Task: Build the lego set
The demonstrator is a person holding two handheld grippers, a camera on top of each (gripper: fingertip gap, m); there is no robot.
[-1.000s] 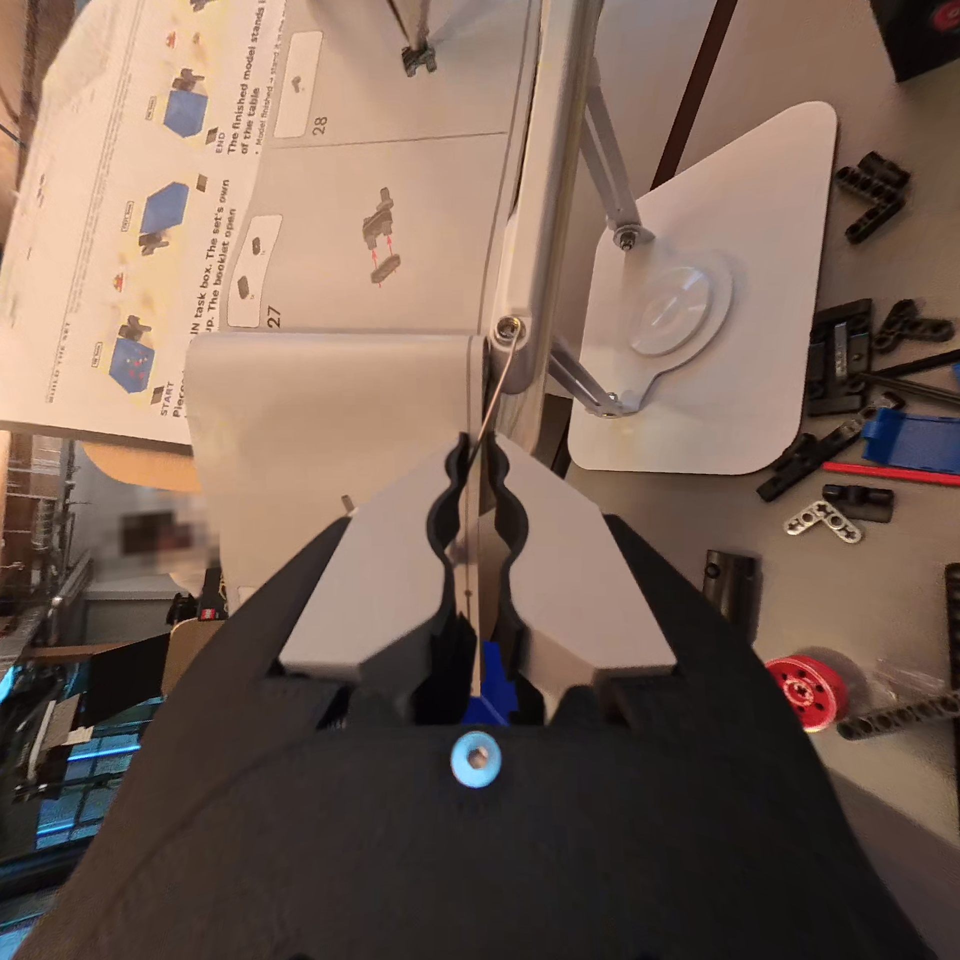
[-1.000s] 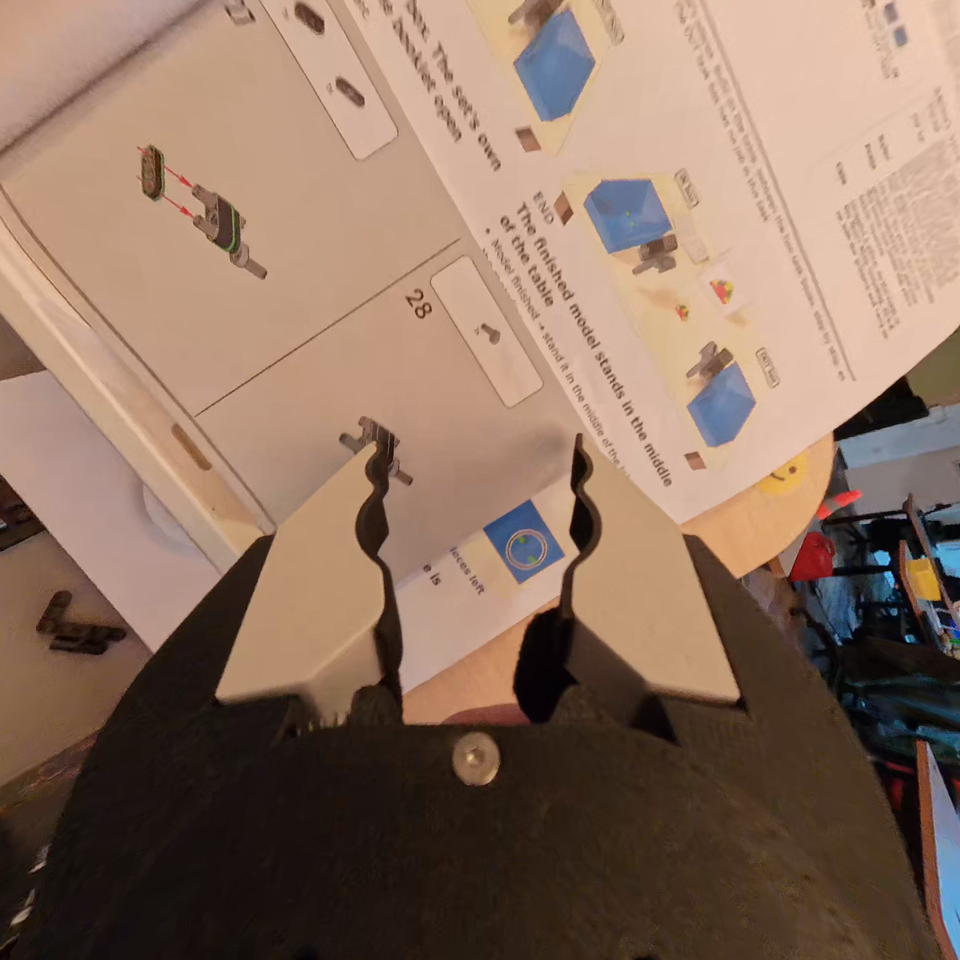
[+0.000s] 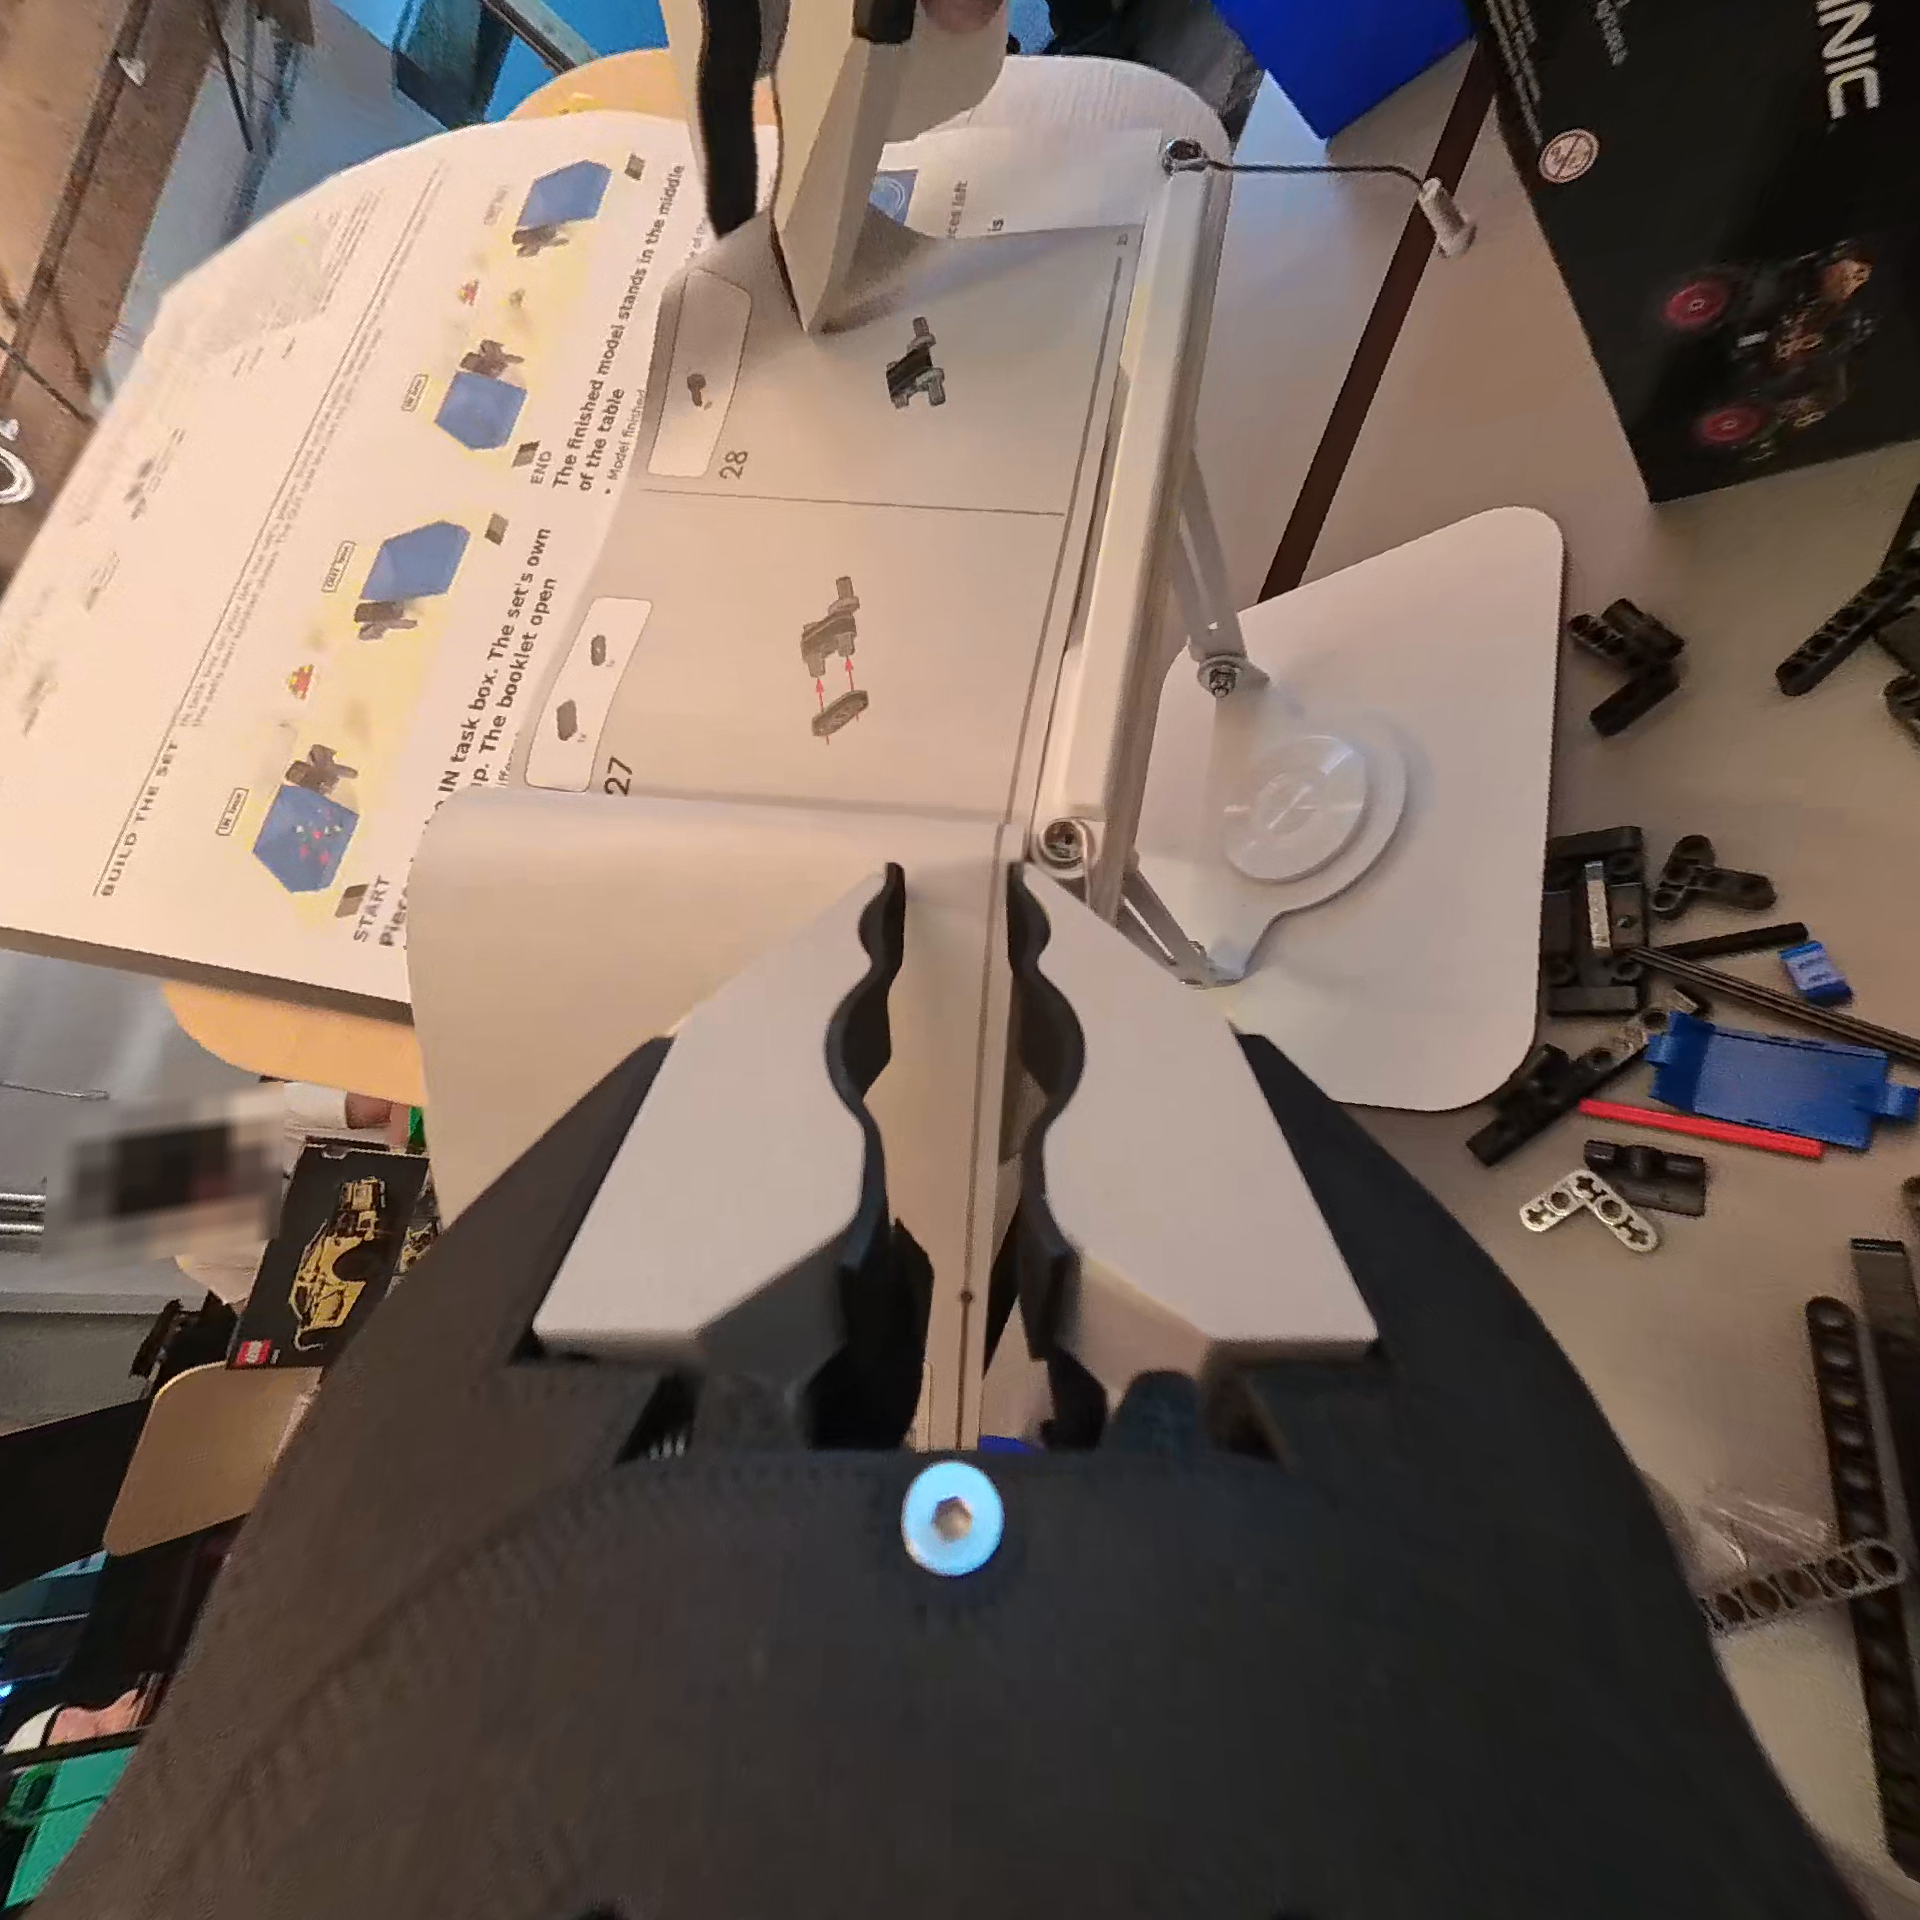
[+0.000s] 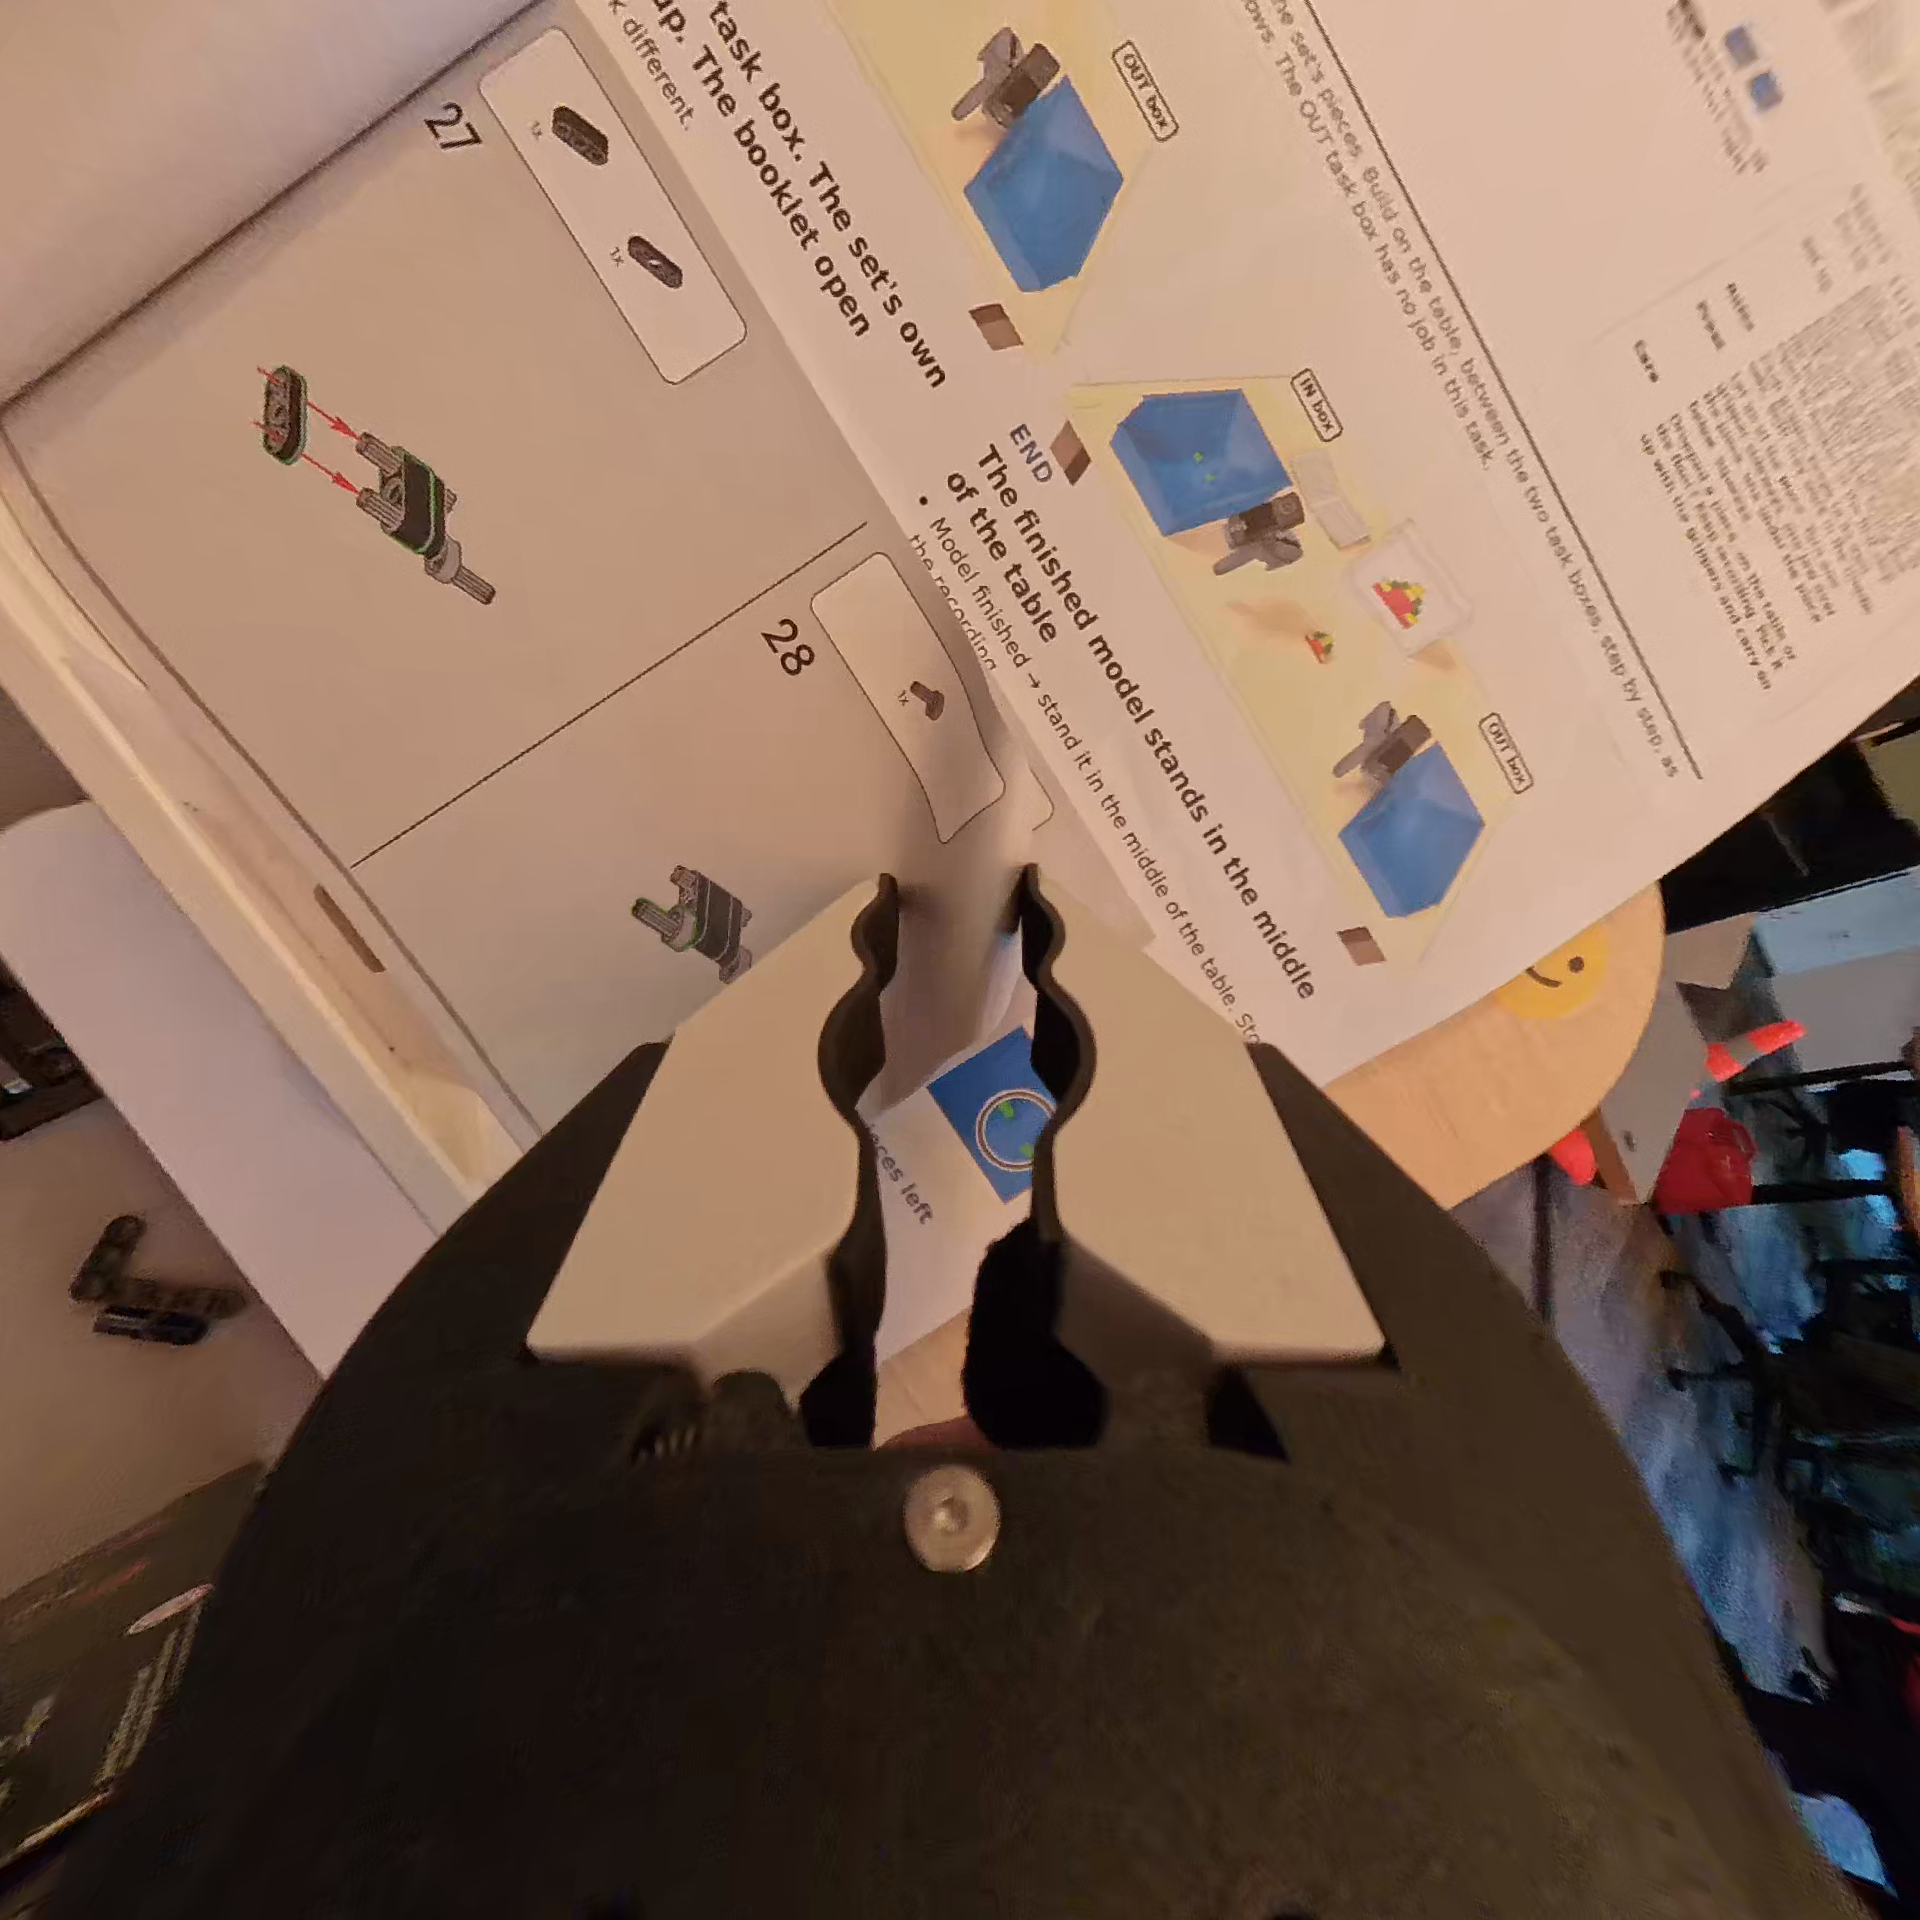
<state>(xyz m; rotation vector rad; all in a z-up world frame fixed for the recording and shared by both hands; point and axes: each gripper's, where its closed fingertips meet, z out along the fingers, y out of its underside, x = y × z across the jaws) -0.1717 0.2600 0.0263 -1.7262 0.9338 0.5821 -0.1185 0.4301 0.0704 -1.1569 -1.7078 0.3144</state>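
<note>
The open instruction booklet [image 3: 883,623] rests on a white stand [image 3: 1434,779]. My left gripper [image 3: 951,883] is open, its jaws a little apart on either side of the edge of a turned booklet page [image 3: 675,987]. My right gripper [image 4: 954,883] is open with a narrow gap, its tips at the outer corner of the booklet page [image 4: 520,675]. A bit of paper shows between its fingers. It also shows in the left wrist view [image 3: 790,208], at the top over the same page. Loose pieces lie on the table to the right: a blue panel [image 3: 1766,1081], black connectors [image 3: 1590,935] and a red axle [image 3: 1704,1127].
A printed task sheet [image 3: 312,520] lies under the booklet's outer side and also shows in the right wrist view [image 4: 1351,416]. The black set box [image 3: 1745,260] stands at the back right. A long black beam [image 3: 1860,1455] and a grey L-piece [image 3: 1584,1216] lie at the right. Black beams [image 4: 135,1299] lie beside the stand. The left gripper's tips are roughly 20 cm from the right gripper's. My right tips are about 30 cm from the blue panel [image 3: 1766,1081], my left tips only 20 cm.
My left gripper has opened off the page edge and drawn back. My right gripper has narrowed its jaws and moved onto the page corner.
</note>
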